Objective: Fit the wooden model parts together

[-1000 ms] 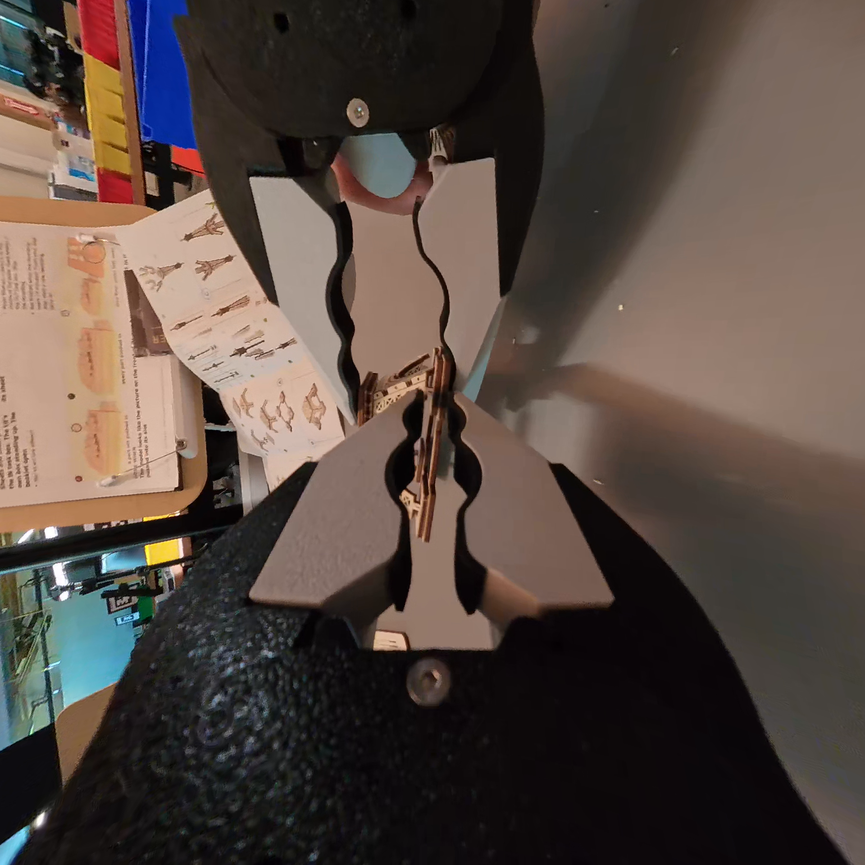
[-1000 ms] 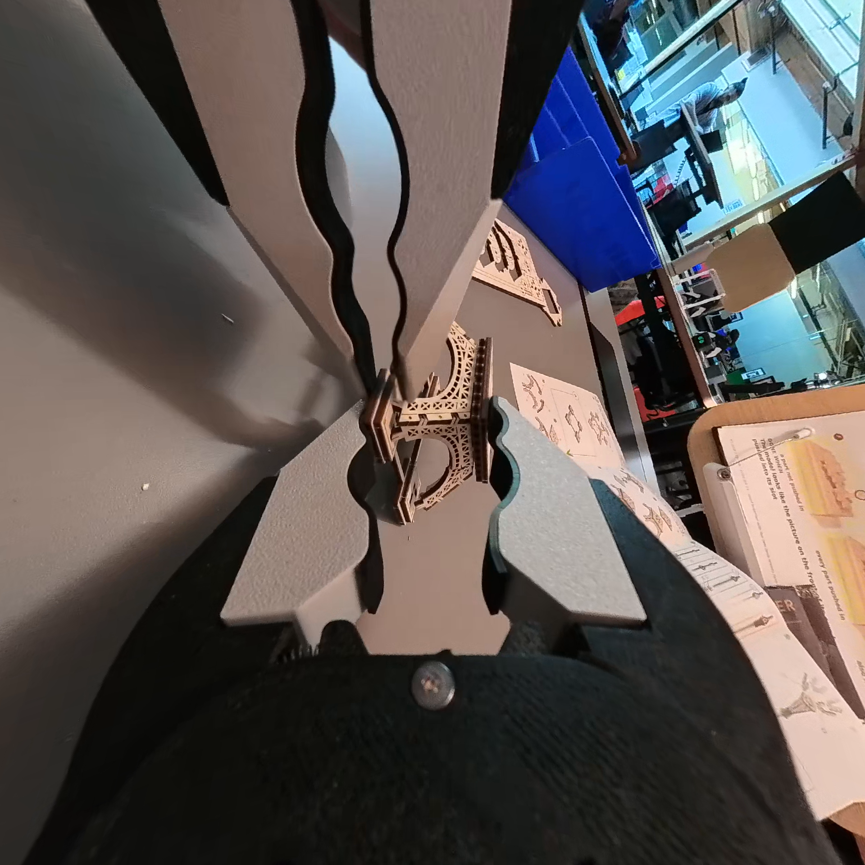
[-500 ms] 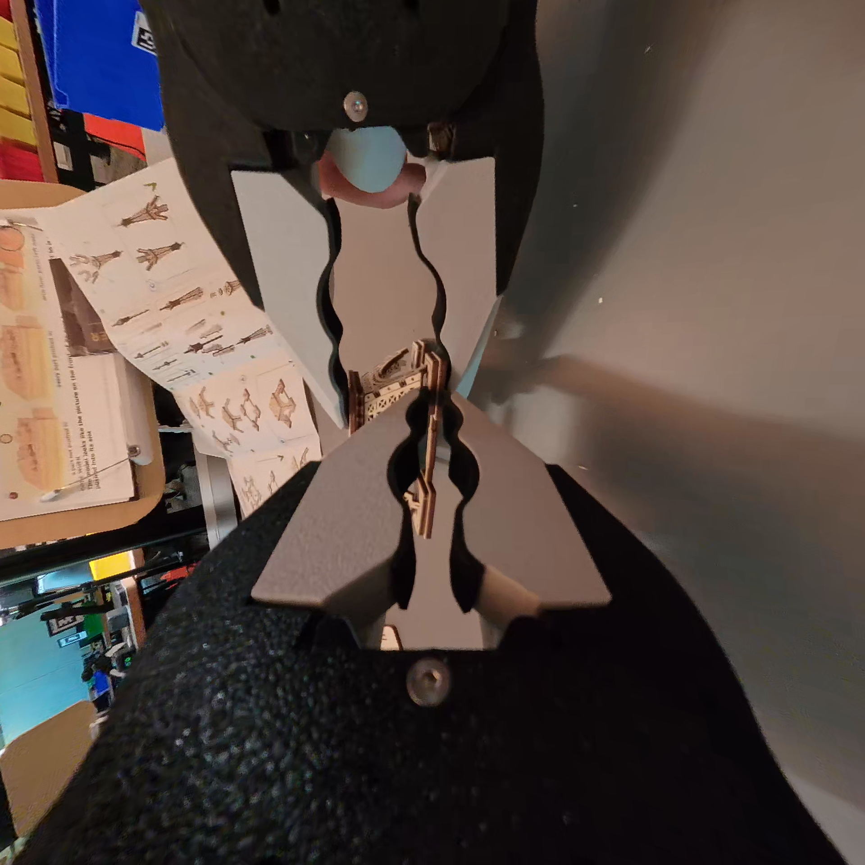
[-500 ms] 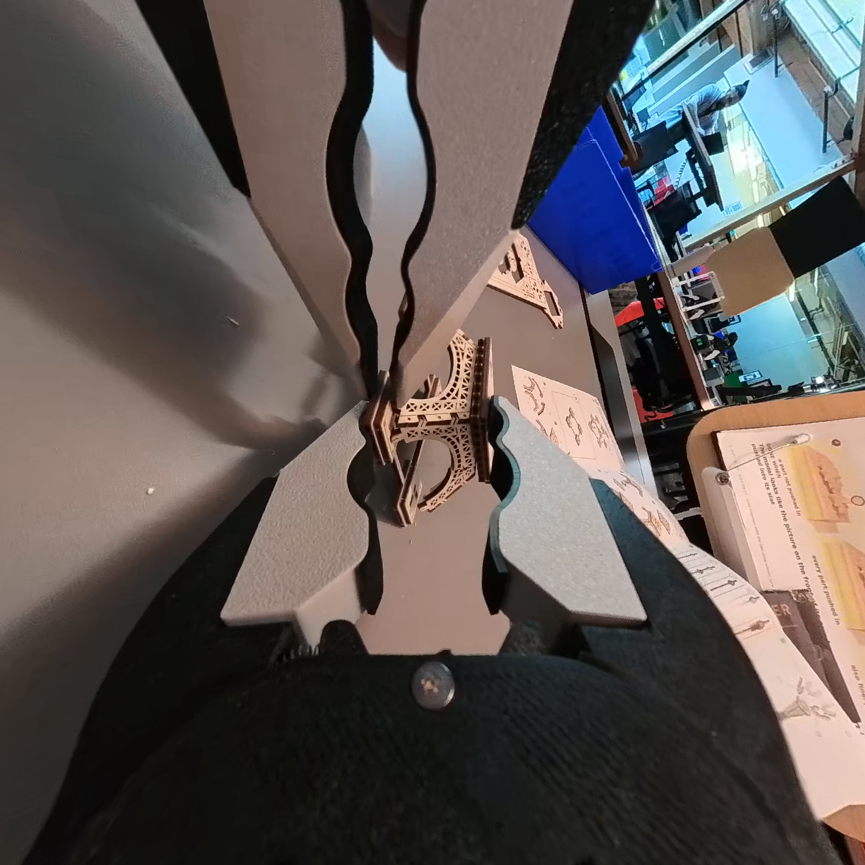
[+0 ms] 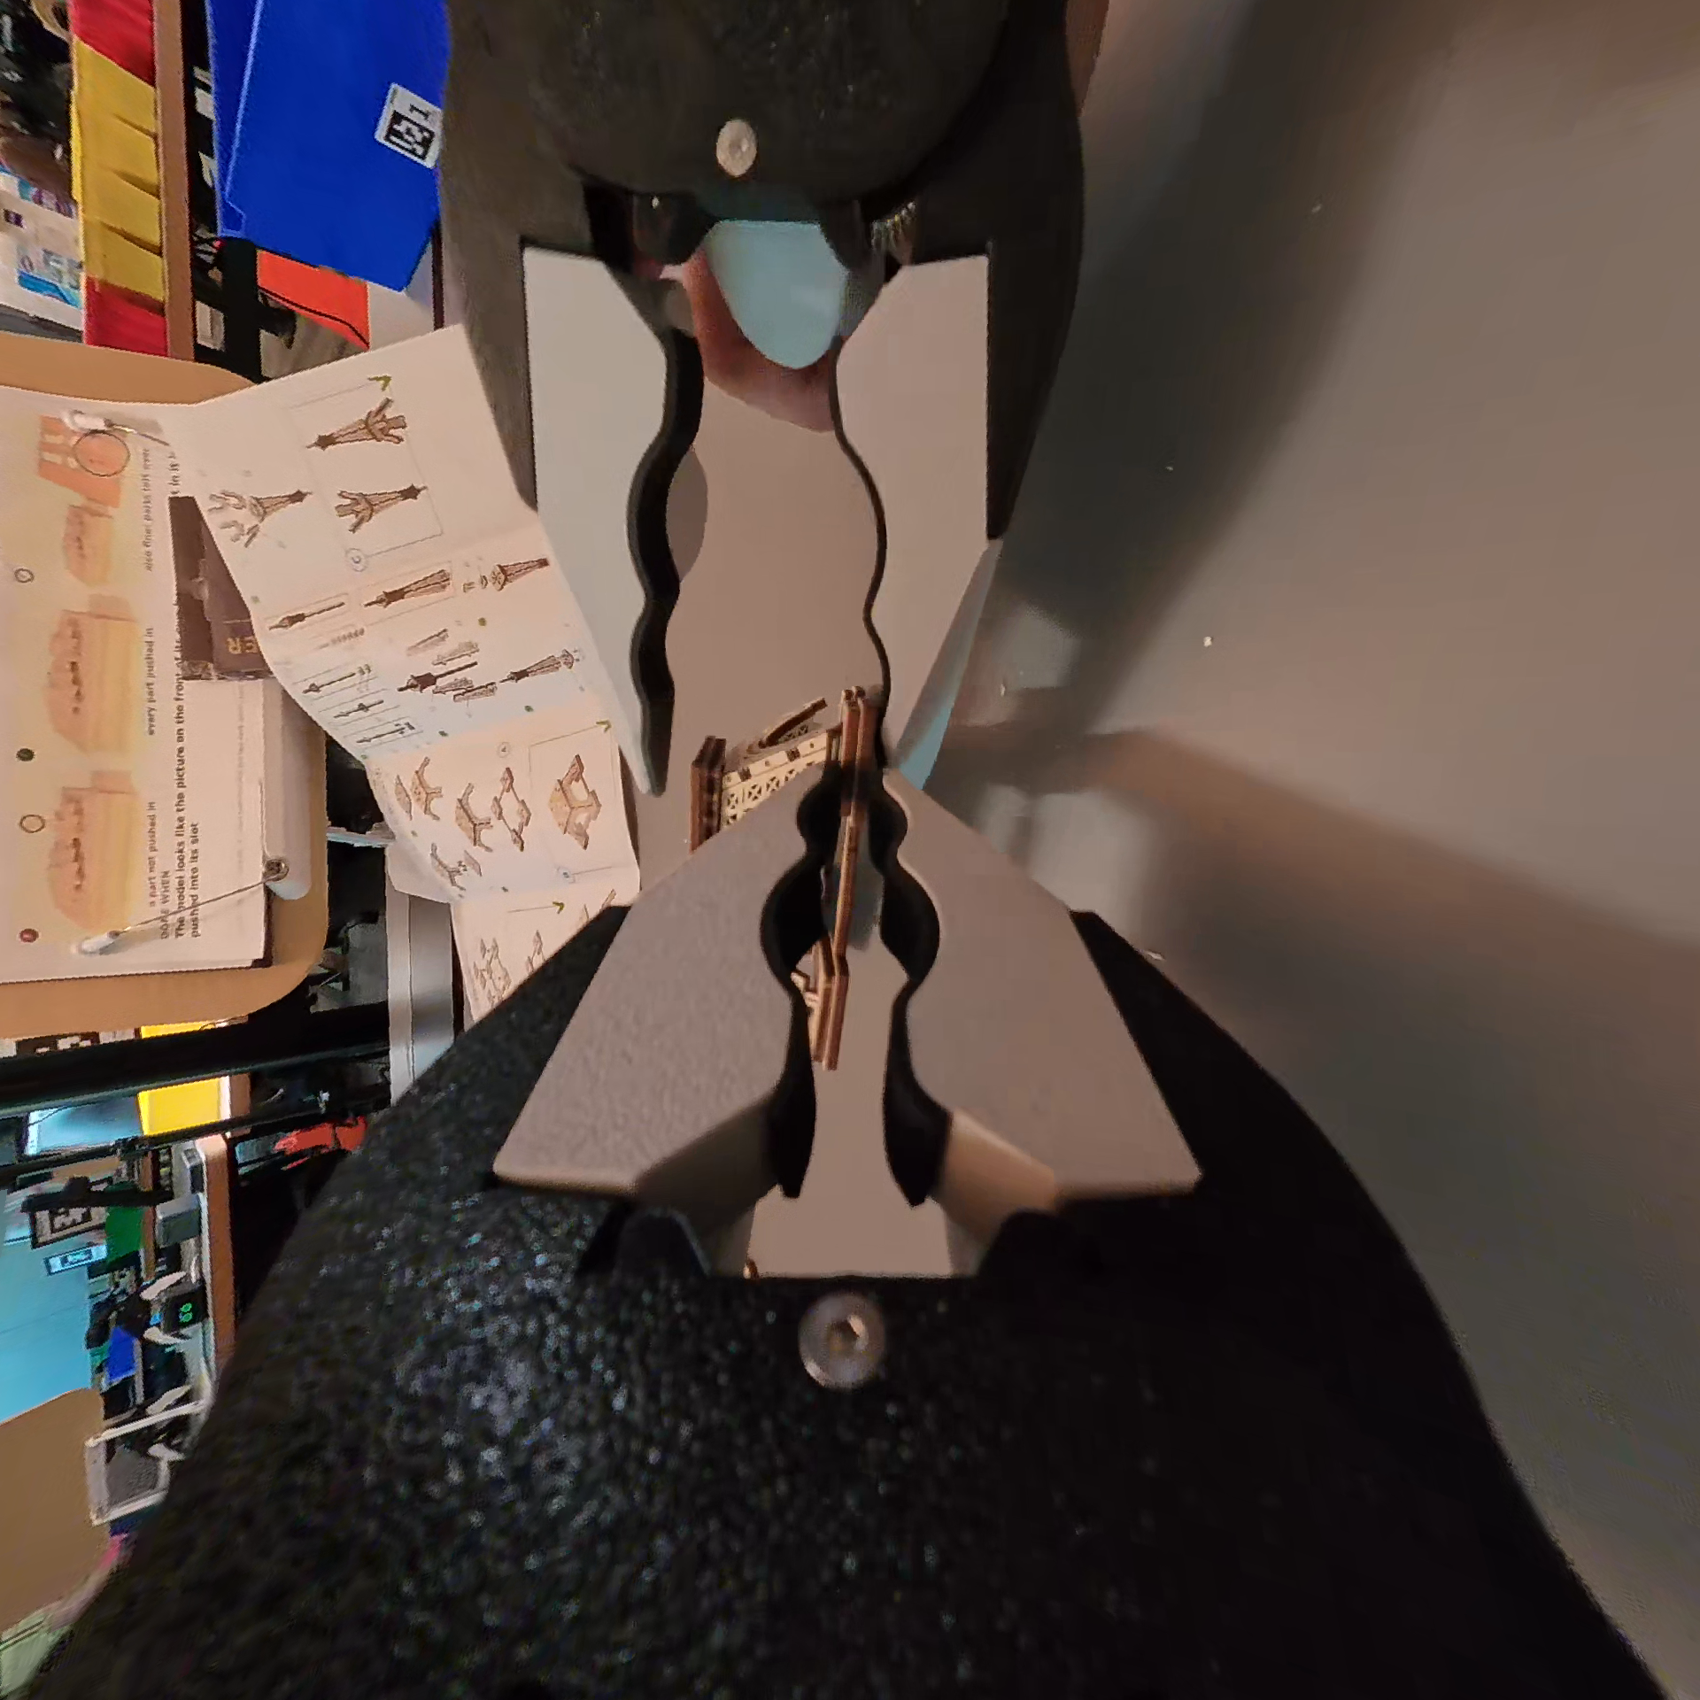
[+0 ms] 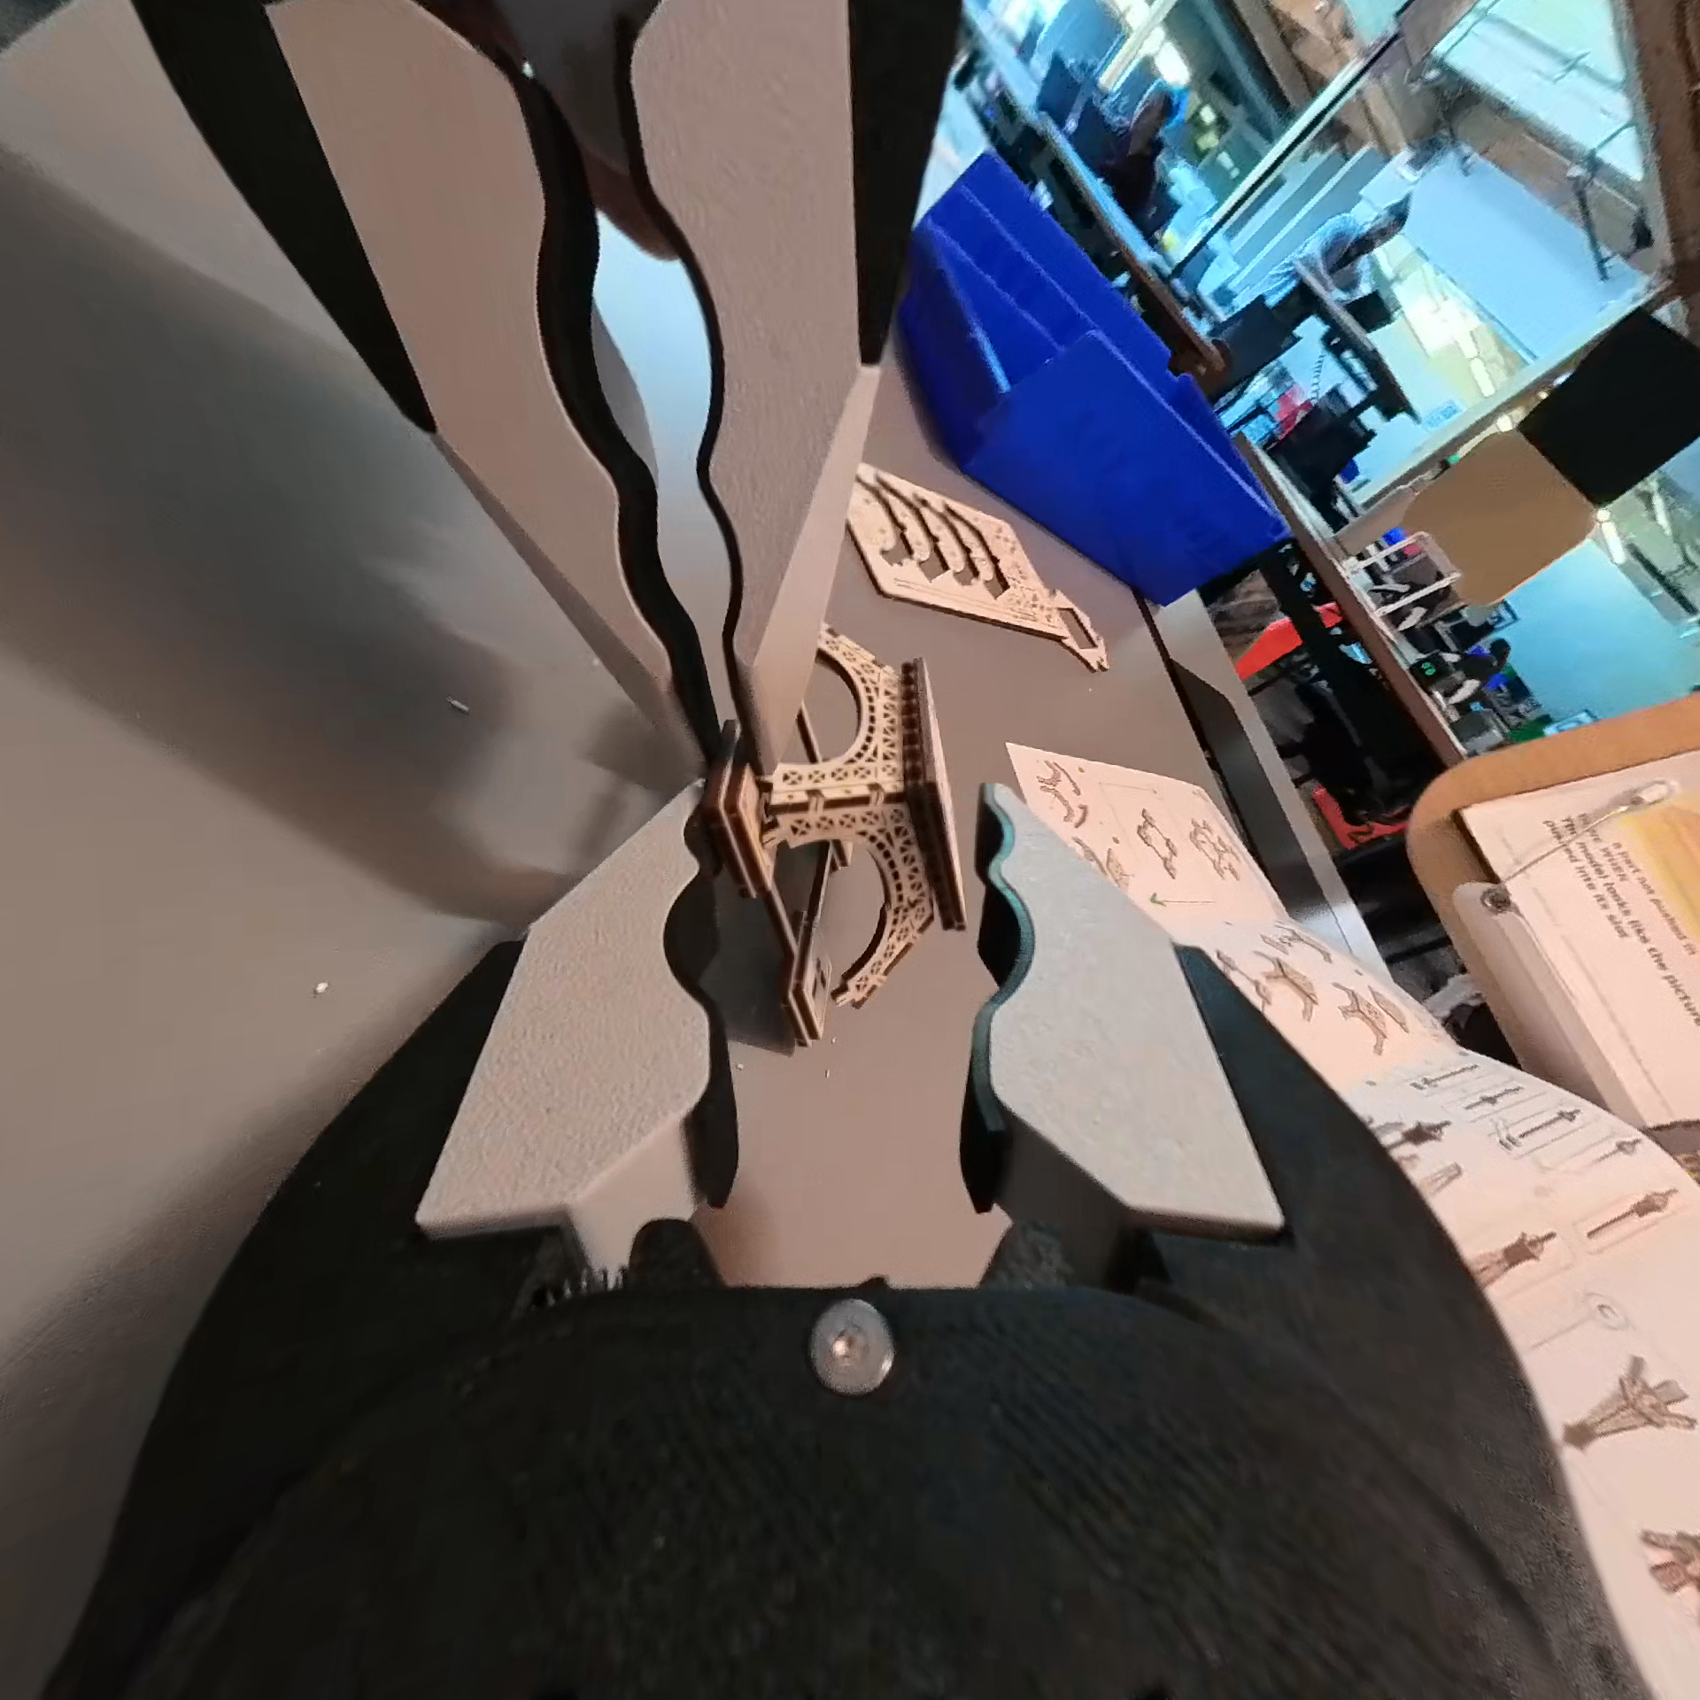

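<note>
A small wooden lattice tower base (image 6: 855,819) with arches hangs above the grey table (image 6: 230,782). My left gripper (image 5: 851,800) is shut on the thin end plate (image 5: 839,920) of this model, seen edge-on between its fingers. In the right wrist view the left gripper (image 6: 736,750) comes down from the top and pinches that plate. My right gripper (image 6: 842,809) is open around the model; its right finger (image 6: 1058,966) stands a little apart from the model's other plate. The right gripper also shows in the left wrist view (image 5: 777,736), facing mine.
A folded instruction sheet (image 5: 414,644) and a clipboard with a printed page (image 5: 110,690) lie beside the work spot. A flat wooden parts sheet (image 6: 966,570) lies farther back on the table, in front of blue bins (image 6: 1085,432). Left and right tips are no more than a few centimetres apart.
My right gripper's jaws have spread; its right finger, which touched the model's plate before, now stands off it. The left gripper keeps its hold on the end plate.
</note>
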Motion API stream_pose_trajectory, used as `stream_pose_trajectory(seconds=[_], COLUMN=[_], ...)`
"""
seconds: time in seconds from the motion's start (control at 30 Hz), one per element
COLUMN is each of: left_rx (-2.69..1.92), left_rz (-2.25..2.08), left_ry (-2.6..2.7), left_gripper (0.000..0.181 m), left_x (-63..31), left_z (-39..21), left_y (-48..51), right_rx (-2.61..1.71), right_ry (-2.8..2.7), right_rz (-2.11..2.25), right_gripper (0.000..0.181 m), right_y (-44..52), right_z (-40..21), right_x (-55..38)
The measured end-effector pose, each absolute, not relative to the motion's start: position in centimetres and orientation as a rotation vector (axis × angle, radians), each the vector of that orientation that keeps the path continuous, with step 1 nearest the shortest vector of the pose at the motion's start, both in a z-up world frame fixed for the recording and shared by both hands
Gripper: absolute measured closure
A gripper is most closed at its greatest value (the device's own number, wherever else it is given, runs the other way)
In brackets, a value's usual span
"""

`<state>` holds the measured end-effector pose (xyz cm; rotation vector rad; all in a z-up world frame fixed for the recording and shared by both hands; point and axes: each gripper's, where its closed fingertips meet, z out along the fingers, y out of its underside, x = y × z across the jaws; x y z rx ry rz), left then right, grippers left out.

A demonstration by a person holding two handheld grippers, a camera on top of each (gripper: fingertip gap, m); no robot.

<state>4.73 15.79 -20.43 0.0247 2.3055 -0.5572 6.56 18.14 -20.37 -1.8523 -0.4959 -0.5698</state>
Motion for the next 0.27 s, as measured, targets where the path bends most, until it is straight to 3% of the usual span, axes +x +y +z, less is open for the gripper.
stream_pose_trajectory(seconds=[0.1, 0.27], left_rx=[-0.006, -0.057], left_rz=[-0.623, -0.714], left_ry=[2.291, 2.259], left_gripper=[0.178, 0.179], left_x=[5.0, 5.2], left_z=[-20.2, -19.6], left_y=[16.0, 16.6], right_rx=[-1.795, -1.755], right_ry=[-0.482, -0.492], right_rz=[-0.594, -0.593], right_gripper=[0.132, 0.166], right_y=[17.4, 16.5], right_z=[-19.6, -19.5], right_x=[6.4, 5.8])
